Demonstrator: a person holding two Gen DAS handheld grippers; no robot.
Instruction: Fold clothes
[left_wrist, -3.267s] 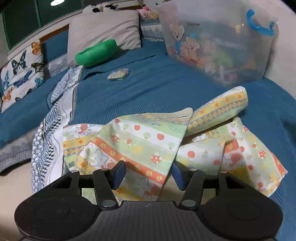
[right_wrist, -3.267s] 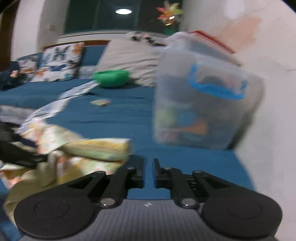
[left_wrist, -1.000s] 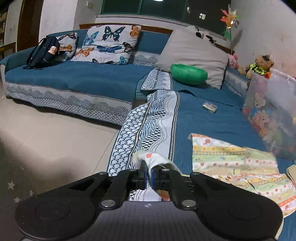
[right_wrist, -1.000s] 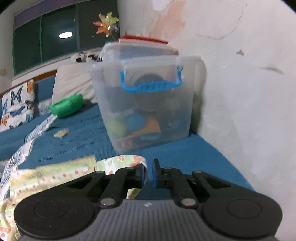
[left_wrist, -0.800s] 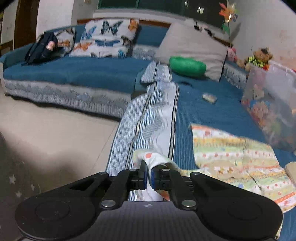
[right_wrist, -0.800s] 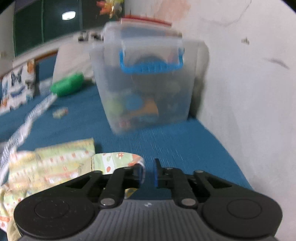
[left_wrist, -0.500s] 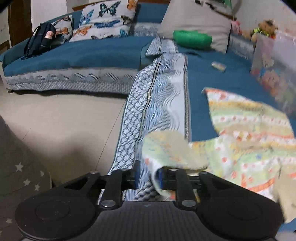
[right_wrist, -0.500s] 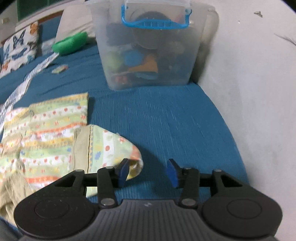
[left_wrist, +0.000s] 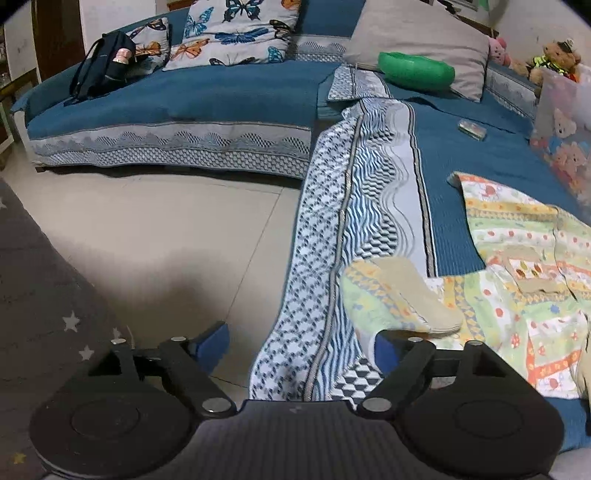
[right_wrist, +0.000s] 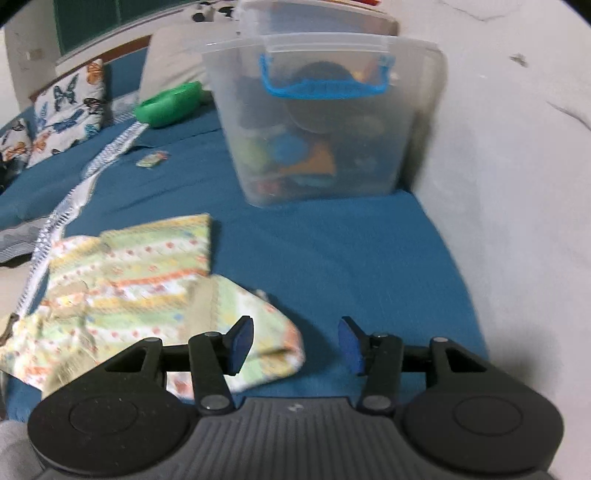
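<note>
A child's garment (left_wrist: 517, 280) with yellow, green and orange printed stripes lies spread on the blue sofa cover. It also shows in the right wrist view (right_wrist: 140, 273). My left gripper (left_wrist: 301, 349) is open and empty over the sofa's patterned edge, with the garment's folded-over corner (left_wrist: 399, 299) just beyond its right finger. My right gripper (right_wrist: 295, 345) is open and empty, with the garment's other loose end (right_wrist: 273, 343) lying between and behind its left finger.
A clear plastic toy box (right_wrist: 321, 110) with a blue handle stands against the wall (right_wrist: 517, 184) on the right. A green cushion (left_wrist: 415, 70), a small packet (left_wrist: 471, 129), pillows and a backpack (left_wrist: 103, 62) lie farther off. The tiled floor (left_wrist: 166, 236) is to the left.
Both grippers held ends of the garment a second ago, then opened and let them drop onto the sofa. Both have tilted down and pulled back a little.
</note>
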